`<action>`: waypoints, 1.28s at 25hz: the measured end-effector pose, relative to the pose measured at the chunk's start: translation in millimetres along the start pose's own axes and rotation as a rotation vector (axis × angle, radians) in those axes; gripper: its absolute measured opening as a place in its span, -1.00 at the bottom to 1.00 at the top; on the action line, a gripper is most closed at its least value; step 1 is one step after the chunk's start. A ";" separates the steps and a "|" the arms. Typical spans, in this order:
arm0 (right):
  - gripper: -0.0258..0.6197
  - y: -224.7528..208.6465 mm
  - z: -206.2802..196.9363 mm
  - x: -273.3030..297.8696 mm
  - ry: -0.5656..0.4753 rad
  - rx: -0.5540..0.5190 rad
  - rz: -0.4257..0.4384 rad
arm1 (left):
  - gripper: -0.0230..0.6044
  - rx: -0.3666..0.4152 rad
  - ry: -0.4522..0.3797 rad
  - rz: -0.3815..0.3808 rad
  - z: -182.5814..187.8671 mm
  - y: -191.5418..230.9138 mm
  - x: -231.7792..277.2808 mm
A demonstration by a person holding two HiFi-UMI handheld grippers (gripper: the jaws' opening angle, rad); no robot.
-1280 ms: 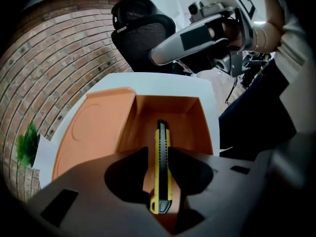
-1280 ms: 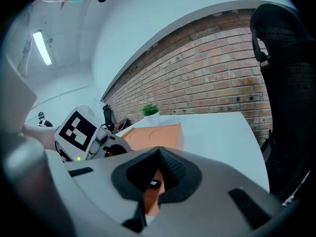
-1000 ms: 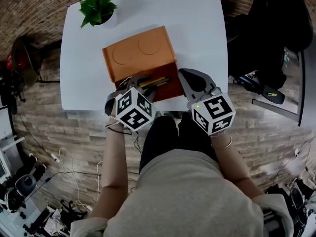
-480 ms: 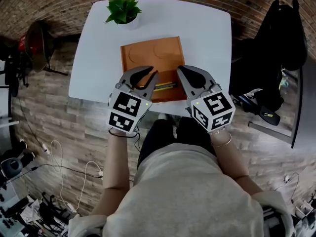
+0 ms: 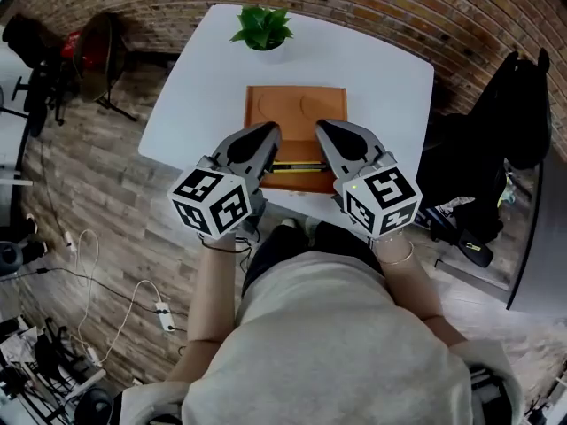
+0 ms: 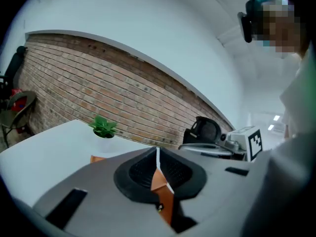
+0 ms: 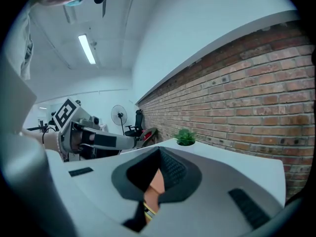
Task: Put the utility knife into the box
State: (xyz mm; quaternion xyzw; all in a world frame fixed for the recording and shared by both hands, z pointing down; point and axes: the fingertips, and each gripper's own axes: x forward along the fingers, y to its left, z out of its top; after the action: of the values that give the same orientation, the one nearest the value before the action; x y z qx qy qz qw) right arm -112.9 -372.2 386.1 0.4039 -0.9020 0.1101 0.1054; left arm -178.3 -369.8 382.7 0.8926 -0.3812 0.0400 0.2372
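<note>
An orange box (image 5: pixel 295 113) lies on the white table (image 5: pixel 381 69). The yellow-and-black utility knife (image 5: pixel 297 166) lies in its open front part. My left gripper (image 5: pixel 270 132) hovers over the box's near left corner; its jaws are closing, almost together, with nothing between them. My right gripper (image 5: pixel 322 127) hovers over the near right corner, shut and empty. In the left gripper view the left gripper (image 6: pixel 157 152) shows a sliver of the orange box (image 6: pixel 162 185) past its tips. In the right gripper view the right gripper (image 7: pixel 159 153) is closed above the box (image 7: pixel 155 184) and knife (image 7: pixel 148 211).
A small green plant (image 5: pixel 262 27) in a white pot stands at the table's far edge. A black bag on a chair (image 5: pixel 509 122) is at the right. Cables (image 5: pixel 115 299) trail on the wooden floor at the left. My lap sits against the table's near edge.
The left gripper's jaws have gone from wide open around the knife to nearly together, and it has drawn back from the box. The knife stays in the box. The right gripper barely moved.
</note>
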 end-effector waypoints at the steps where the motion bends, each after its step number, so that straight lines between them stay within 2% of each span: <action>1: -0.92 3.6 2.7 0.5 -0.004 -0.007 0.011 | -0.86 0.005 -0.007 0.031 0.3 2.5 -3.5; 6: -0.92 16.7 9.7 2.6 -0.016 -0.029 0.052 | -0.89 0.081 -0.039 0.216 4.4 10.0 -16.9; 8: -0.92 21.5 8.9 4.2 -0.010 -0.037 0.071 | -0.90 0.110 -0.040 0.255 3.3 8.4 -18.9; 14: -0.92 29.2 4.5 4.4 0.014 -0.077 0.088 | -0.90 0.161 0.018 0.264 -14.8 -3.8 -17.9; 23: -0.92 40.5 -4.9 0.1 0.029 -0.064 0.094 | -0.90 0.146 0.051 0.269 -32.0 -8.4 -23.2; 32: -0.92 43.1 -9.5 0.1 0.037 -0.057 0.083 | -0.91 0.131 0.050 0.275 -31.8 -3.6 -27.0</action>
State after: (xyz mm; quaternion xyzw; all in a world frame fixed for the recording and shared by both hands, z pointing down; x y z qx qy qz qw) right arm -144.5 -341.5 390.2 0.3610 -0.9186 0.0960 0.1289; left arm -191.4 -335.4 402.6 0.8444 -0.4903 0.1192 0.1800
